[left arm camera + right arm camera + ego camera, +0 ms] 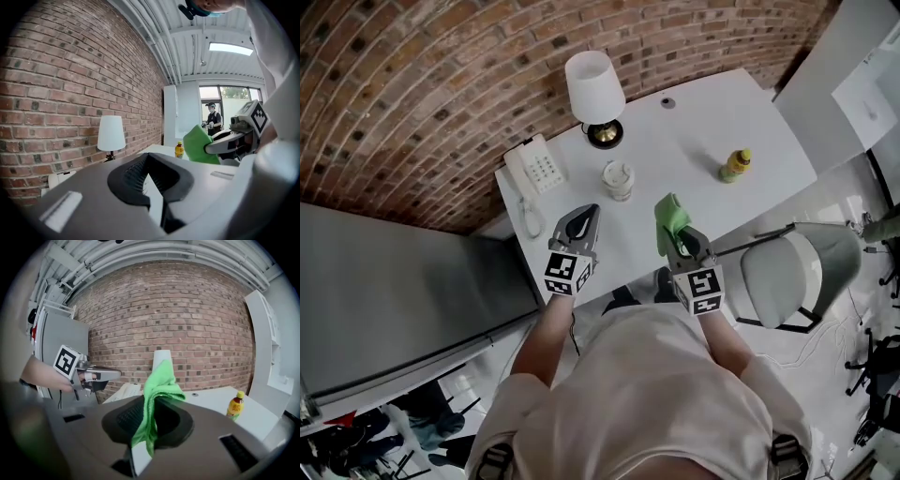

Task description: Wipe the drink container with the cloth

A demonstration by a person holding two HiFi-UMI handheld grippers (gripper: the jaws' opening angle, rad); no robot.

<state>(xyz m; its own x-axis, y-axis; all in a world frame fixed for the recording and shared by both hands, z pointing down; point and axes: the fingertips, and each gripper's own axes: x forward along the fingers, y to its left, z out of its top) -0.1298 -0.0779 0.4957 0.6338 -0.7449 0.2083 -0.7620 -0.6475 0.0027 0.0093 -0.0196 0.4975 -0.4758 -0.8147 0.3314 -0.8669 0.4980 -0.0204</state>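
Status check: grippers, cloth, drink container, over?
Left gripper shut, empty. Right gripper shut on green cloth. Yellow bottle and clear cup upright on table, untouched. Nothing blocking either.

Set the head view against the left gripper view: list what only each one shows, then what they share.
Only the head view: the clear container standing on the table, and the chair beside the table. Only the left gripper view: a person standing far off by the windows, and the lit ceiling panel. Both: the white lamp, the yellow bottle, the brick wall, and the right tongs shut on the green cloth.
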